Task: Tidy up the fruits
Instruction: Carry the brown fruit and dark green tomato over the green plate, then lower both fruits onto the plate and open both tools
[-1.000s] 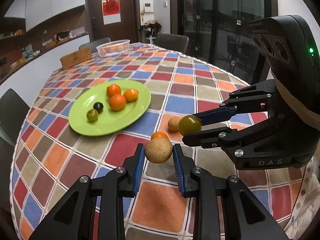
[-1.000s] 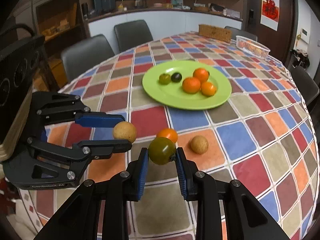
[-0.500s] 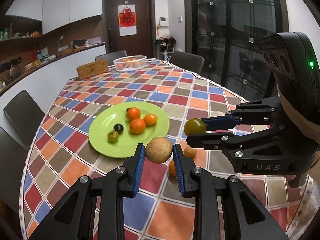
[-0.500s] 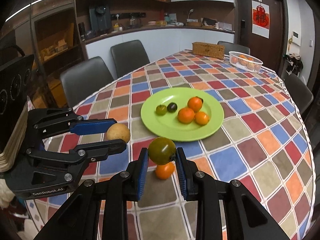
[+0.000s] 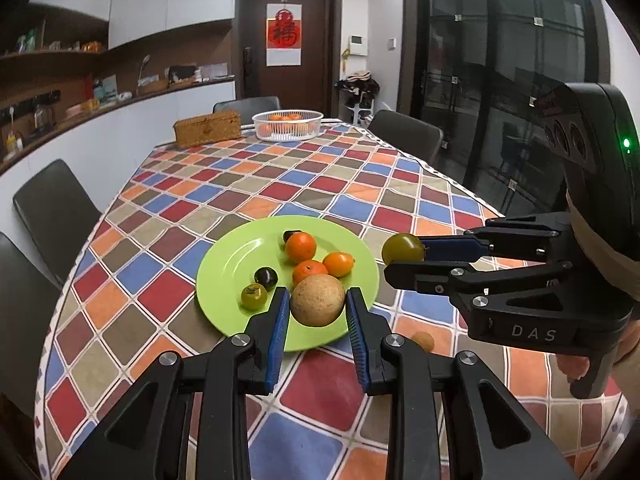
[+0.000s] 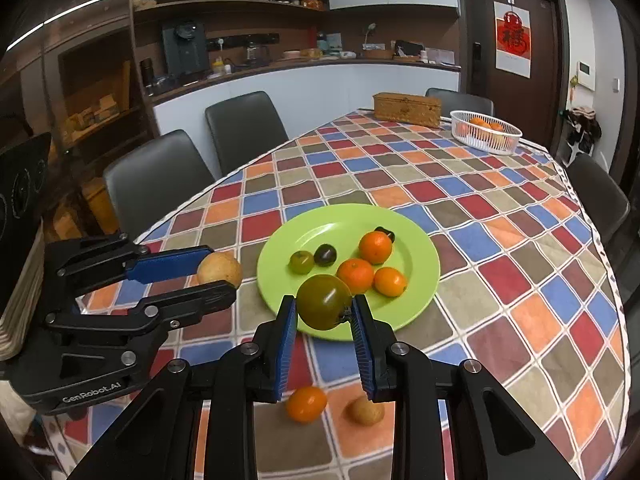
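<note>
Holding a tan round fruit (image 5: 318,300) between its blue pads, the left gripper (image 5: 318,314) was clamped shut on it, above the near edge of a green plate (image 5: 236,256). Beside it, the right gripper (image 6: 324,316) gripped a dark green tomato (image 6: 323,301) the same way, also over the plate's near rim. On the plate lay three oranges (image 6: 375,247), a small green tomato (image 6: 301,262) and two dark fruits. An orange (image 6: 306,403) and a small tan fruit (image 6: 365,411) sat on the checkered tablecloth (image 6: 520,264) nearer the person, not yet gathered. A white basket (image 6: 486,136) of oranges stood at the table's far end. Risks, as a judgement: released from this height, either round fruit could bounce, knock the others, or roll off the shallow plate; the two grippers, close together, could also bump each other.
</note>
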A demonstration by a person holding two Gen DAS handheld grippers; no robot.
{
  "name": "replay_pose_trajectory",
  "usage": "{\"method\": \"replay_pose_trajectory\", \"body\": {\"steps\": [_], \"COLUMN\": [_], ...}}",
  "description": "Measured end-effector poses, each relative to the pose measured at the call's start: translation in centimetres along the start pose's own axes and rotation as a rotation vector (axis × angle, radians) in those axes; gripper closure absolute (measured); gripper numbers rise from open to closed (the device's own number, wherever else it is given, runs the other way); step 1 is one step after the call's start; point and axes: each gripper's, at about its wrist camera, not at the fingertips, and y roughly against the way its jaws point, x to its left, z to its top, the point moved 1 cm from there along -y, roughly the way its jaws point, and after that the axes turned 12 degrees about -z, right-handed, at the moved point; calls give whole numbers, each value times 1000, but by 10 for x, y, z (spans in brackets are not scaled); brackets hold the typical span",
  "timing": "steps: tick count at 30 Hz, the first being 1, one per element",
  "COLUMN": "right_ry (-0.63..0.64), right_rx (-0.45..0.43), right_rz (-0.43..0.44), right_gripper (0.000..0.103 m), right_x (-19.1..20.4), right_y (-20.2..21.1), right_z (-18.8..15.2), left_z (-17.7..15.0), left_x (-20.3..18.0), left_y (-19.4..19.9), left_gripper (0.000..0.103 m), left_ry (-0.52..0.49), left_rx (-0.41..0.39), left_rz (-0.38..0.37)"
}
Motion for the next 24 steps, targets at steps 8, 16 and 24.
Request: {"method": "replay_pose_trajectory", "body": {"steps": [8, 16, 24], "right_ry": [-30, -67, -76], "right_rx": [64, 130, 172], "right_rz": [15, 21, 20], "right_gripper": [74, 74, 74], "right_x": [-9, -19, -25], "right_y": [-40, -73, -97], "right_z": [9, 6, 3], "left_z": [8, 5, 0], "left_x": [21, 44, 57], "left_y": [-30, -64, -87], "left_gripper": [74, 74, 74], "left_ry": [44, 104, 142], "left_rx": [25, 75, 109], "left_rz": [0, -4, -1]}}
